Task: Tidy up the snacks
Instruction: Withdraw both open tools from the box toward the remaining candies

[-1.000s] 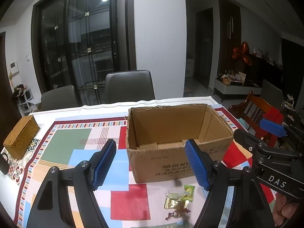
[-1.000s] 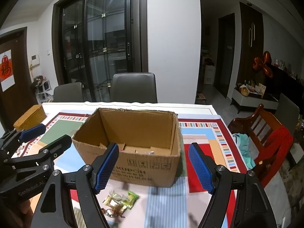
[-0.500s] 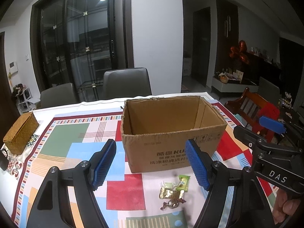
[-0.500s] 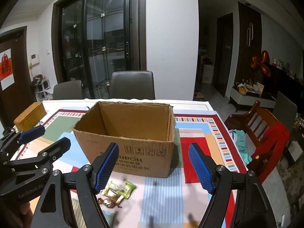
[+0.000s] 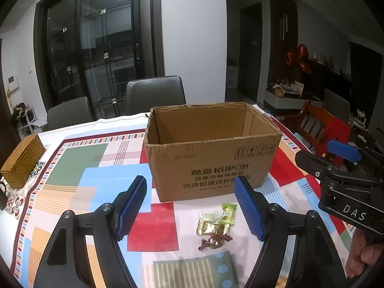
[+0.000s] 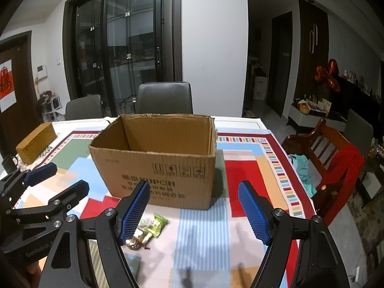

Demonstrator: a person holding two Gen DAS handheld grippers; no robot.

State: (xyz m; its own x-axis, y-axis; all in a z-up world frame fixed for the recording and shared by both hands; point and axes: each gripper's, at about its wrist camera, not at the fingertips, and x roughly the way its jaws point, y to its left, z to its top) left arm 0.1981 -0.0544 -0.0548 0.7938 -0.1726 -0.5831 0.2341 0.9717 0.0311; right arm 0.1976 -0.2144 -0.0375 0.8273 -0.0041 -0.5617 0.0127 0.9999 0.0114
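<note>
An open brown cardboard box stands on the patterned tablecloth; it also shows in the right wrist view. A small pile of wrapped snacks lies in front of the box: a green packet, a gold one and a dark red candy. The same pile sits beside my right gripper's left finger. My left gripper is open and empty, above the table just left of the pile. My right gripper is open and empty, right of the pile.
A woven brown box sits at the table's left edge, with a dark mug near it. Two grey chairs stand behind the table. A wooden chair with red cloth stands to the right.
Both grippers have pulled back and lowered from the box. The box looks farther and its inside floor is now hidden. The snack pile sits higher in both views.
</note>
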